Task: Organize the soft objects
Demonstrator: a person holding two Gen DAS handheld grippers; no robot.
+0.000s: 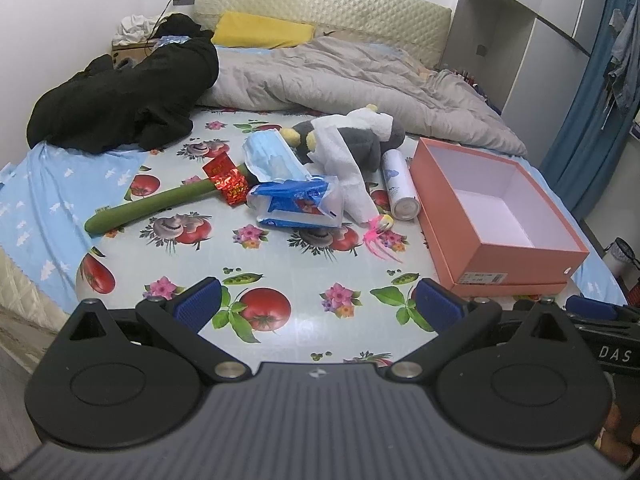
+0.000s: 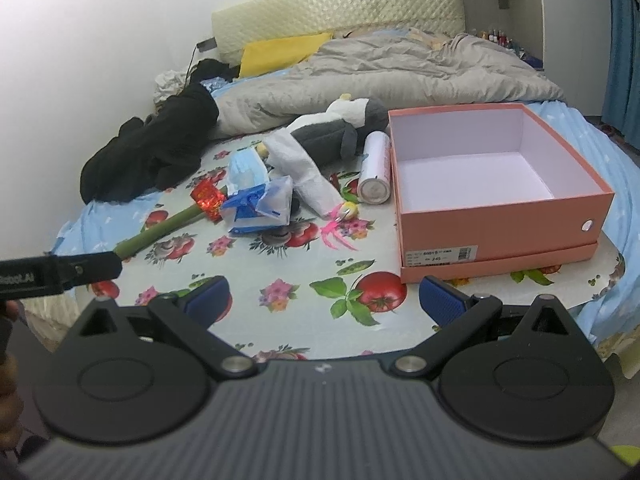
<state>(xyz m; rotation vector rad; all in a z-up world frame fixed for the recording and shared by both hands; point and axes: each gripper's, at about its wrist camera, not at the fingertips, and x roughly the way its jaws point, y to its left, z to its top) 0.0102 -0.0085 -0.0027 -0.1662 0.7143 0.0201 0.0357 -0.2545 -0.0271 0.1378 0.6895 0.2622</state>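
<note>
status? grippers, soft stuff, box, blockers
Left gripper and right gripper: jaws open, empty. Plush toy, face masks, tissue piled left of the empty pink box. White can lies against the box.

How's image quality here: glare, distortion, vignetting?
Left wrist: sharp; soft glare on the glossy mat; fisheye bows the shelf edges. Right wrist: dark vignette in the upper-left corner, box lines curved, far quilt slightly soft. Lighting flat in both, shadows faint.
</note>
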